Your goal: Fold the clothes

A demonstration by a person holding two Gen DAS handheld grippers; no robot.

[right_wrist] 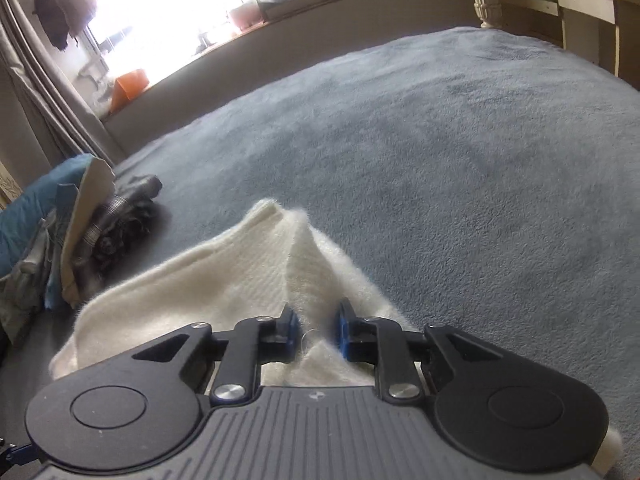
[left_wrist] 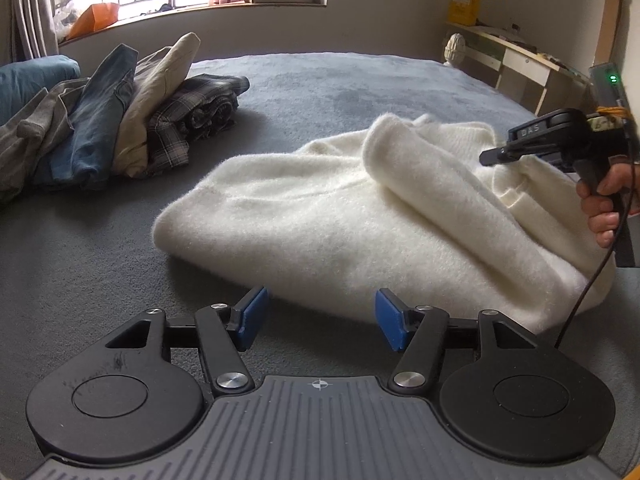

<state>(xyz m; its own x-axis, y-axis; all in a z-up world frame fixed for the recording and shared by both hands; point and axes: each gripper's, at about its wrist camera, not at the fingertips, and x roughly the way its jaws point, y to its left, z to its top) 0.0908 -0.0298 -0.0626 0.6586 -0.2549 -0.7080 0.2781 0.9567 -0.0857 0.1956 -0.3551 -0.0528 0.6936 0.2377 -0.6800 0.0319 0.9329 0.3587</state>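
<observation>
Grey bed (left_wrist: 340,92) carries white sweater (left_wrist: 320,220); left gripper (left_wrist: 318,320) open, empty, near it; right gripper (right_wrist: 316,332) pinches a raised fold.

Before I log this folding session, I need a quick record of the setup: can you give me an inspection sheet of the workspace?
Surface: grey bedcover, soft, mostly bare beyond the clothes.
Job's things: white fluffy sweater, partly folded, one flap lifted at its right side.
Clutter: pile of folded clothes at far left, denim, beige and plaid; blue pillow behind it.
Grippers: left claw open, empty, just short of the sweater's near edge; right claw closed on a fold of the sweater.
Cables: black cable hanging from the right gripper's handle across the sweater.
Surroundings: barred window with a cluttered sill; cream desk at right; curtain at left.
</observation>
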